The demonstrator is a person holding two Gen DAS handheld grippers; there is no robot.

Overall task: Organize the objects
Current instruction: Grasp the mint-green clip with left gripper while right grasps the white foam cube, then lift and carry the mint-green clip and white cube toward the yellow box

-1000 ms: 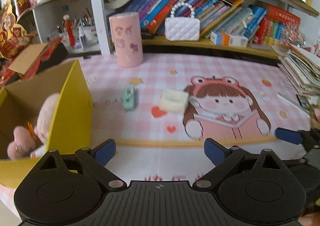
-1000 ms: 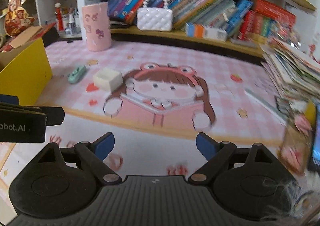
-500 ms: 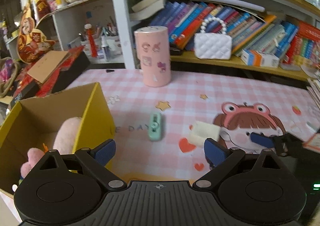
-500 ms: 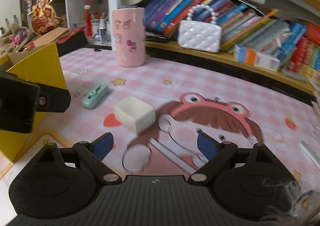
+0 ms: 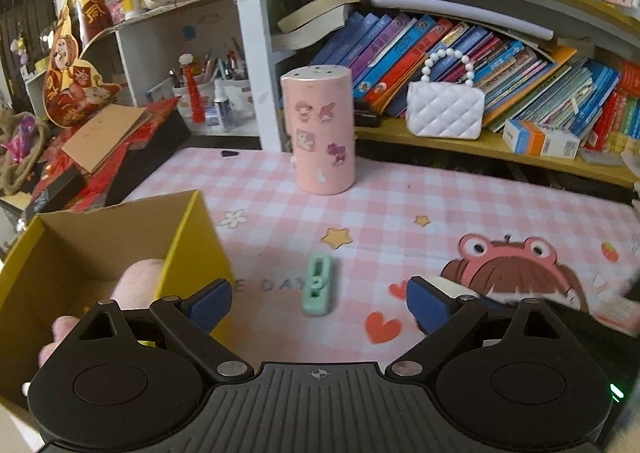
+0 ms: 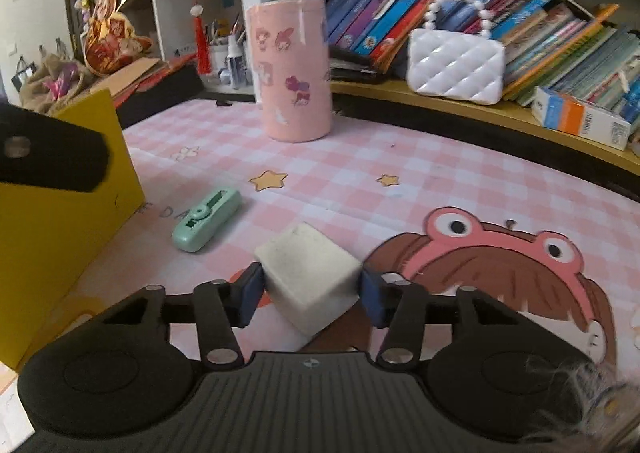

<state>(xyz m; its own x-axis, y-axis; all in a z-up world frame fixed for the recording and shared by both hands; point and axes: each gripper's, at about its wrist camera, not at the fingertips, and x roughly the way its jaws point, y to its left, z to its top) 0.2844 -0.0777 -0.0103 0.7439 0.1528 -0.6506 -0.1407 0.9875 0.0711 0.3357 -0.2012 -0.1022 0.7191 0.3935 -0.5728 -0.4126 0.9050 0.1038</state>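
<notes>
A white foam cube [image 6: 310,277] sits on the pink checked mat, and my right gripper [image 6: 312,293] is shut on it, with a blue pad pressed on each side. Left of the cube lies a mint green correction tape [image 6: 206,225], also seen in the left wrist view [image 5: 318,285]. My left gripper [image 5: 320,305] hovers just short of that tape. Its jaws stand wide and are closing, with nothing between them. A yellow cardboard box [image 5: 192,253] stands at the left with a pink plush toy [image 5: 136,281] inside.
A tall pink cylinder with stickers [image 5: 320,129] stands at the back of the mat. Behind it a low shelf holds a white quilted purse [image 5: 444,113] and rows of books. Red boxes and cardboard [image 5: 104,133] are piled at the far left.
My right gripper has moved in on the white cube and closed on it. The left gripper has shifted left, nearer the green tape and the yellow box.
</notes>
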